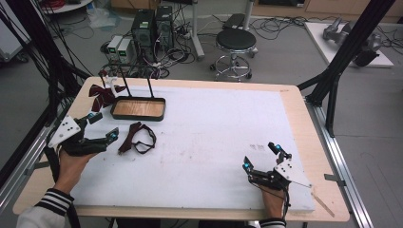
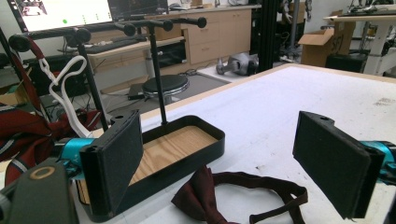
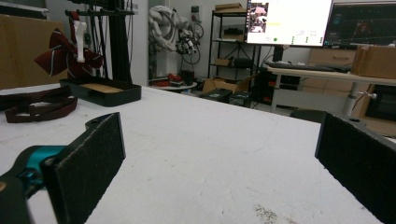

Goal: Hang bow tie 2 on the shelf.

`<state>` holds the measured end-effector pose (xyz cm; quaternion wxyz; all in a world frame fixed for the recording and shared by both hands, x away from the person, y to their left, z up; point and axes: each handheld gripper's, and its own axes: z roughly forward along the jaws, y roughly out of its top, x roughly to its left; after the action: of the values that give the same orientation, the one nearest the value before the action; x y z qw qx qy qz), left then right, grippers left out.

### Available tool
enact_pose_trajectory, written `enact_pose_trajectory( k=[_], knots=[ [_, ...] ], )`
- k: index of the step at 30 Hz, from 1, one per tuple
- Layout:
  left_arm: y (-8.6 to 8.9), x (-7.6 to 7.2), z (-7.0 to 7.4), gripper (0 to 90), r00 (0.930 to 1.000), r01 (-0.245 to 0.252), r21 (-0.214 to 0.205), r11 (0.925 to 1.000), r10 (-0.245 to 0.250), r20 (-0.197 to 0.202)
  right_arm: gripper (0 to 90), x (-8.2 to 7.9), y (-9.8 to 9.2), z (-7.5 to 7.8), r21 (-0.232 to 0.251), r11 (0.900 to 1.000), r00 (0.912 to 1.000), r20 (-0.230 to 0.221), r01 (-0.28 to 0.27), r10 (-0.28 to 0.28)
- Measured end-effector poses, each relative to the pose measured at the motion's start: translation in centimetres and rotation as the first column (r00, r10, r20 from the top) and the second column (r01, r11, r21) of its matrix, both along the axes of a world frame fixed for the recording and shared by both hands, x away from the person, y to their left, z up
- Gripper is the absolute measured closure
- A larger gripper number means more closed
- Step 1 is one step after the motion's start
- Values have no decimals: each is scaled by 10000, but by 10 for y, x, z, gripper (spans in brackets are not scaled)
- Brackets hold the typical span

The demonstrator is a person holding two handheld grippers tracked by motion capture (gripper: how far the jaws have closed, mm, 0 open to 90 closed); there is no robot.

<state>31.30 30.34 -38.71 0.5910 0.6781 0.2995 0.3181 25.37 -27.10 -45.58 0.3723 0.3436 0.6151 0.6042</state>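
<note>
The left claw (image 1: 103, 128) is released beside the bow tie (image 1: 138, 138) near the worktop's left edge; the right claw (image 1: 260, 155) is released too.

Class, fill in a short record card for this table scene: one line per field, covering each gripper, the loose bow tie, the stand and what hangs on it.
Left gripper: open, empty, beside the bow tie
Right gripper: open, empty, near the table's right front
Dark red bow tie: flat on the white mat, strap looped
Stand: black tray with wooden floor, upright rods
Striped bow: hangs on the stand's left side
</note>
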Motion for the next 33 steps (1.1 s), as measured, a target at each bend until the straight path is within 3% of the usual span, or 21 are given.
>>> enact_pose_trajectory(
  k=[3,9,13,15,17,18,23,24,27,33],
  knots=[
    [-1,0,1,165,9999,-109,196,9997,109,-28,7,0,0,0,21,10000,10000,-18,-2,2],
    [-7,2,6,166,9983,-292,796,9964,331,-474,7,0,-1,0,57,10000,10000,12,11,-11],
    [-10,6,10,166,9955,-300,1137,9931,399,-854,7,0,-1,0,103,9999,10000,-11,15,-15],
    [-12,9,11,163,9912,-161,1284,9916,326,-1281,7,0,-1,0,143,9999,10000,-36,27,-27],
    [-15,12,11,147,9841,117,1471,9891,148,-1772,7,0,-2,0,203,9998,10000,-31,30,-30],
    [-18,14,10,145,9771,233,1716,9849,139,-2124,7,0,-2,0,194,9998,10000,2,44,-44],
    [-23,18,7,145,9622,332,2243,9740,296,-2709,6,0,-3,-1,308,9995,10000,6,56,-56],
    [-24,20,7,144,9544,302,2333,9719,413,-2957,7,0,-3,-1,331,9994,10000,-17,64,-63],
    [-27,24,5,144,9396,402,2510,9672,489,-3389,7,0,-3,-1,291,9996,10000,48,66,-68],
    [-35,31,-2,146,9111,884,2615,9611,281,-4112,7,0,-3,-1,320,9995,10000,-1,59,-59]
  ],
)
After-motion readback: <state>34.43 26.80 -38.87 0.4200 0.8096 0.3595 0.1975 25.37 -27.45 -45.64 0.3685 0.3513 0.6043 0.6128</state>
